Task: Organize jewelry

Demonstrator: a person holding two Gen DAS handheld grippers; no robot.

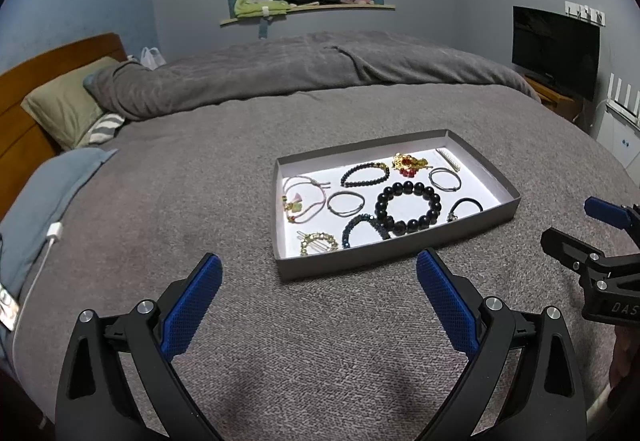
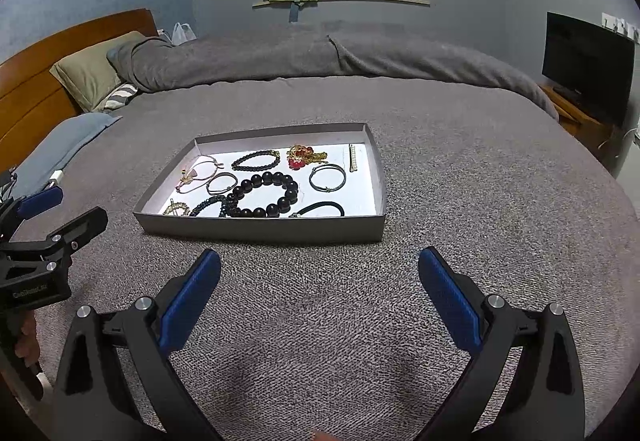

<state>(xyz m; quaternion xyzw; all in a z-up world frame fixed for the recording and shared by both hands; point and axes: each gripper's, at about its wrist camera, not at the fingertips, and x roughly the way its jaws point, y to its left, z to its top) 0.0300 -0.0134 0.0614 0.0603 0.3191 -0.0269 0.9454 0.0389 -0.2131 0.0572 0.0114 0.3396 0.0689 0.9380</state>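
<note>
We see the jewelry as a mix of loops: a big bracelet of glossy black beads [image 1: 408, 207], a thinner dark beaded bracelet [image 1: 365, 174], two thin grey bangles [image 1: 346, 202], a pink cord bracelet [image 1: 304, 197], a gold and red brooch-like piece [image 1: 409, 164], a gold hair clip [image 1: 318, 242], a dark blue beaded strand [image 1: 362, 229], a black hair tie [image 1: 466, 208] and a small pearl bar [image 1: 447, 159]. All of it lies spread on the white floor of a shallow grey tray [image 1: 360, 263], which sits on the grey bedspread [image 1: 320, 341].

Our left gripper [image 1: 319, 301] hovers with its blue pads wide apart, holding nothing; the tray lies ahead of it and to the right. Our right gripper [image 2: 320, 299] is likewise spread and empty, with the tray ahead and slightly left, near but apart.
</note>
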